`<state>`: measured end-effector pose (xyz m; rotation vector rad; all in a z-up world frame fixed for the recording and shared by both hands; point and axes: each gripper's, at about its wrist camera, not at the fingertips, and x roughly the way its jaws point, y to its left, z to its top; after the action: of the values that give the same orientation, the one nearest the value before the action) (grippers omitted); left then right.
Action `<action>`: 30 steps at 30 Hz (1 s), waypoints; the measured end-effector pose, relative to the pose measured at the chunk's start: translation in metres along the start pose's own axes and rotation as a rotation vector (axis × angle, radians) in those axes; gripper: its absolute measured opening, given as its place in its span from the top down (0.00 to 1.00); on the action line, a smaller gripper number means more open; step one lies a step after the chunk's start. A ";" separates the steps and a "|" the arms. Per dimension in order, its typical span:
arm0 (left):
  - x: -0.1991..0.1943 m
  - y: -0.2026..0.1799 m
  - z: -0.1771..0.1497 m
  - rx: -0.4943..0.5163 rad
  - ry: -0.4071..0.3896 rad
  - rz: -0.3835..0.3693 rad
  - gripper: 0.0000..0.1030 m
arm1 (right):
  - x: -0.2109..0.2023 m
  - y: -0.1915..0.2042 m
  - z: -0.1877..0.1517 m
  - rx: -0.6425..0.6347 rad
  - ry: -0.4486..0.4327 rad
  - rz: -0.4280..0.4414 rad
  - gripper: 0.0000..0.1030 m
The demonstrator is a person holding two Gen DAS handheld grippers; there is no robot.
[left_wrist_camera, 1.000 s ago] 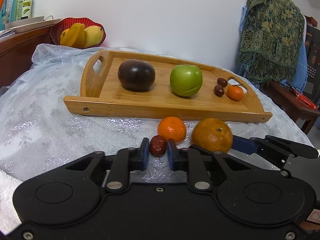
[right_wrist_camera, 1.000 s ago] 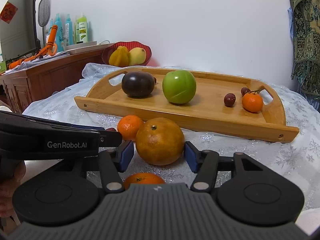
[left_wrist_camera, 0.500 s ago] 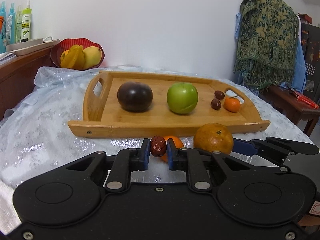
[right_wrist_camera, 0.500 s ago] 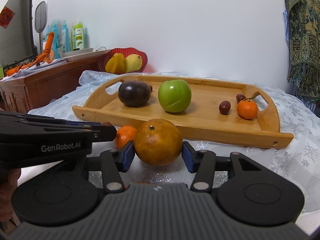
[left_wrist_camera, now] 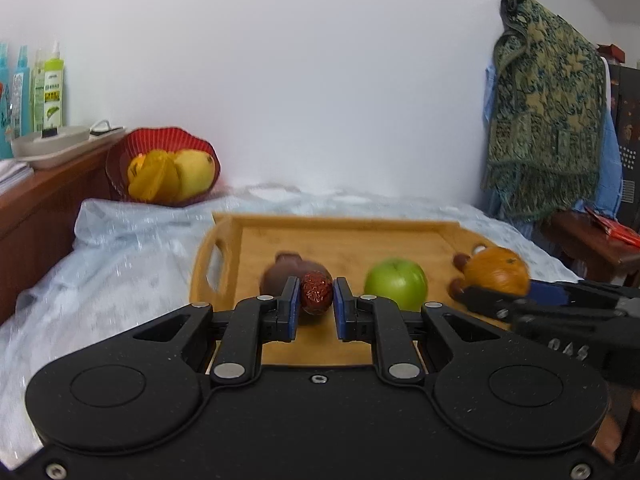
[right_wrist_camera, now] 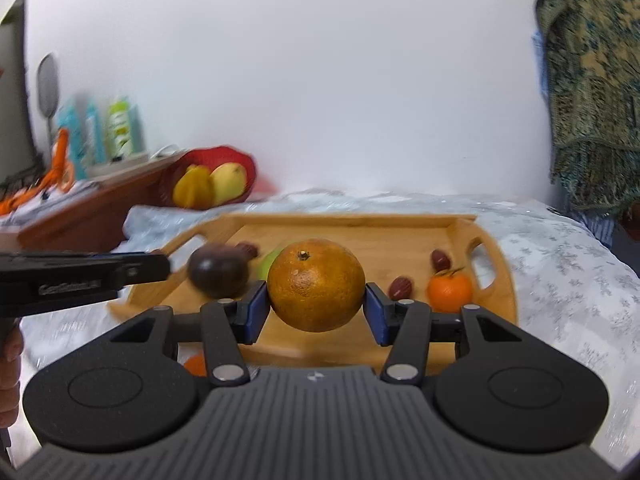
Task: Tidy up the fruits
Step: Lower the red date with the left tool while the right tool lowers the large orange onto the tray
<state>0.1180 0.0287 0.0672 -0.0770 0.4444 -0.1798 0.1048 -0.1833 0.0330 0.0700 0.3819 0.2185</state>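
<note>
Left wrist view: the left gripper (left_wrist_camera: 316,303) is clamped almost fully shut on a small wrinkled red date (left_wrist_camera: 316,293), pinched between its blue pads. A second ago this date sat low over the white tablecloth (left_wrist_camera: 120,264) with two oranges just ahead of the fingers; now it is lifted, and the wooden tray (left_wrist_camera: 344,236) lies straight ahead and below. Beyond the date sits a dark round fruit (left_wrist_camera: 280,270), partly hidden behind the fingers, and ahead to the right a green apple (left_wrist_camera: 395,285). Further right the right gripper (left_wrist_camera: 516,294) carries a large orange (left_wrist_camera: 496,271) level with the tray's far-right end.

Right wrist view: the right gripper (right_wrist_camera: 316,312) is about half open, its pads pressing both sides of the large orange (right_wrist_camera: 316,285), which hangs clear of the cloth. Earlier the orange rested on the table in front of the tray; now the tray floor shows behind and beneath it. Ahead to the right lie two dates (right_wrist_camera: 401,287) and a small tangerine (right_wrist_camera: 449,291). A bit of another orange fruit (right_wrist_camera: 195,364) shows below the left finger, so it is probably not yet on the tray.

Both fruits have left the table and are on their way to the tray; the placing appears to be next.
</note>
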 end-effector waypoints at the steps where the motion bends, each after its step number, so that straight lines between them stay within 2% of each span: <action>1: 0.005 0.002 0.005 -0.006 -0.001 -0.001 0.84 | 0.003 -0.004 0.004 0.008 -0.002 -0.010 0.47; 6: 0.030 0.011 0.029 -0.044 -0.002 -0.022 0.84 | 0.022 -0.022 0.024 0.036 -0.002 -0.036 0.47; 14: 0.085 0.014 0.058 -0.032 0.023 -0.063 0.84 | 0.062 -0.043 0.045 0.048 0.031 -0.059 0.47; 23: 0.163 0.021 0.083 -0.035 0.159 -0.076 0.84 | 0.115 -0.062 0.052 0.084 0.161 -0.053 0.47; 30: 0.191 0.021 0.069 -0.003 0.226 -0.037 0.84 | 0.140 -0.060 0.051 0.043 0.235 -0.036 0.47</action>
<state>0.3203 0.0157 0.0465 -0.0682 0.6689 -0.2252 0.2622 -0.2115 0.0233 0.0799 0.6220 0.1836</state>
